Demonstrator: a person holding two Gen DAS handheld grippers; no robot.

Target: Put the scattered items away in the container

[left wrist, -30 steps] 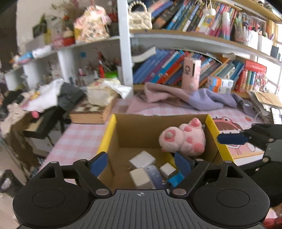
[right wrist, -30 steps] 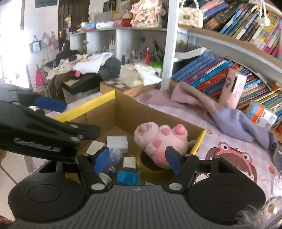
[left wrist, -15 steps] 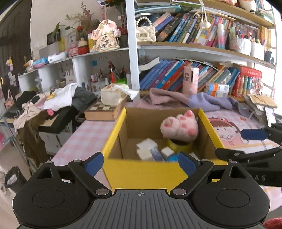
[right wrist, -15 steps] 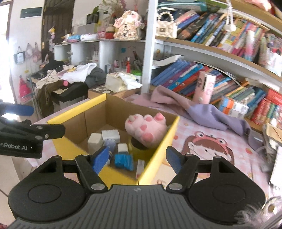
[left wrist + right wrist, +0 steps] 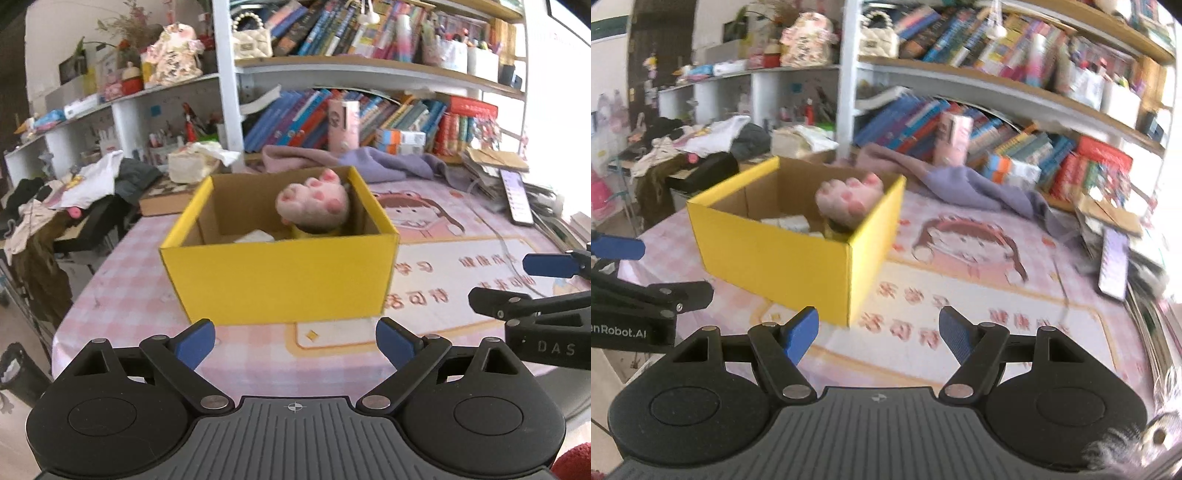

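Note:
A yellow cardboard box stands on the pink checked table; it also shows in the right wrist view. A pink plush paw sticks up at its back right, also seen in the right wrist view. White blocks lie inside. My left gripper is open and empty, in front of the box. My right gripper is open and empty, off the box's near right corner. Each gripper shows at the edge of the other's view.
A cartoon mat covers the table right of the box. A purple cloth and a pink carton lie behind. A phone and papers sit at the right edge. Bookshelves stand behind. The table's left edge drops off.
Both grippers have pulled back and down from over the box. The box now stands farther away, seen from the side. Both stayed open.

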